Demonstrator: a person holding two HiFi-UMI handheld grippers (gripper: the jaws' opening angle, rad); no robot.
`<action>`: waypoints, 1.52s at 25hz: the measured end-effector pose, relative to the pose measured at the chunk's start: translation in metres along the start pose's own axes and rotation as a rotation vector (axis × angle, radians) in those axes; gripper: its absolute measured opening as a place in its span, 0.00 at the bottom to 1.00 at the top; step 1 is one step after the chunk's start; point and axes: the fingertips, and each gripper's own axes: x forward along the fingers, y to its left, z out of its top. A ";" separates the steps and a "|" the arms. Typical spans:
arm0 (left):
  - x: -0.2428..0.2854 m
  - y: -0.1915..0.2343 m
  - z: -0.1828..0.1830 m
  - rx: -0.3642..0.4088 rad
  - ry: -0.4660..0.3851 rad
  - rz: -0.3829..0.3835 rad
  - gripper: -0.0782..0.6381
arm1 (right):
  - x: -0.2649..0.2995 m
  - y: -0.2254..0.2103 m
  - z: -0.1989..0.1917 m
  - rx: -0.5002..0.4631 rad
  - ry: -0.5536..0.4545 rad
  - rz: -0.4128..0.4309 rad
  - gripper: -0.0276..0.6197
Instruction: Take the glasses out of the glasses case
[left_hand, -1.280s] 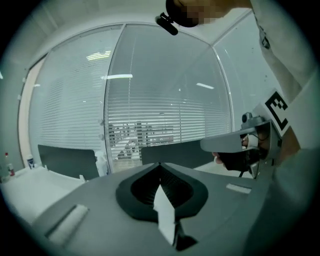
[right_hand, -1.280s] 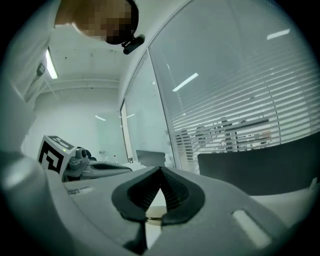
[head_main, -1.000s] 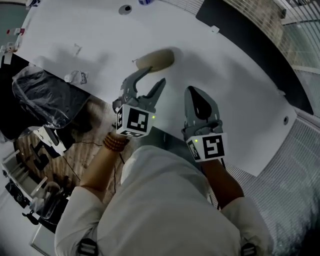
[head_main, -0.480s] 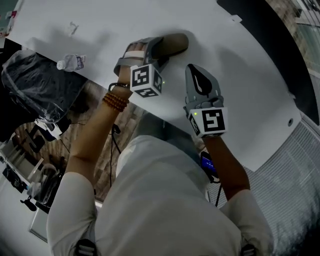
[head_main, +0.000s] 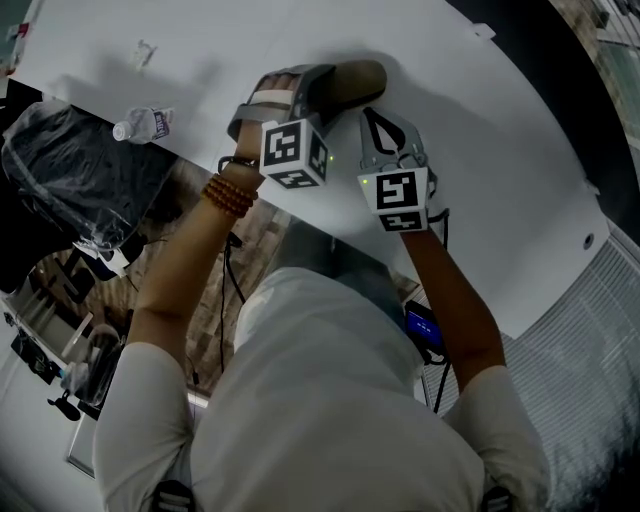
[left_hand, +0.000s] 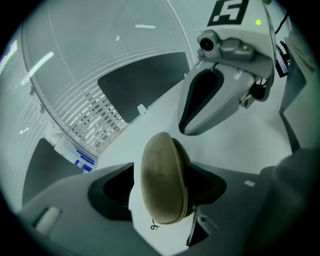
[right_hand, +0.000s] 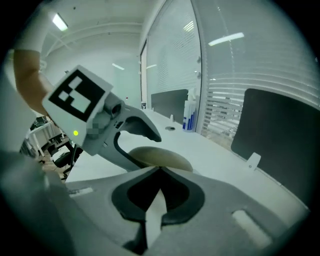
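White table (head_main: 480, 150) fills the upper frame. Glasses case (head_main: 358, 78) lies at 12 o'clock. Left gripper (head_main: 315, 90) straddles its 9 o'clock end, jaws closing around it. Right gripper (head_main: 372, 115), jaws together, points at the case from 5 o'clock. Bottle (head_main: 140, 125) lies at 10 o'clock.

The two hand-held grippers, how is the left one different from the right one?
The left hand-held gripper has its jaws wide and closing; the right hand-held gripper has its jaws shut together. The left one has the tan glasses case between its jaws, with a gap on one side; the right one holds nothing and sits beside the case. Both are grey and point down at the white table.
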 end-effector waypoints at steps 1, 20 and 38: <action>0.000 0.001 0.000 -0.003 -0.004 0.002 0.56 | 0.009 0.000 -0.004 0.006 0.008 0.004 0.04; -0.026 0.048 0.005 -0.084 -0.051 0.088 0.51 | 0.045 -0.005 -0.031 0.070 0.104 0.034 0.04; 0.063 0.102 -0.043 0.130 0.094 0.192 0.16 | 0.048 0.000 -0.029 -0.020 0.089 0.051 0.04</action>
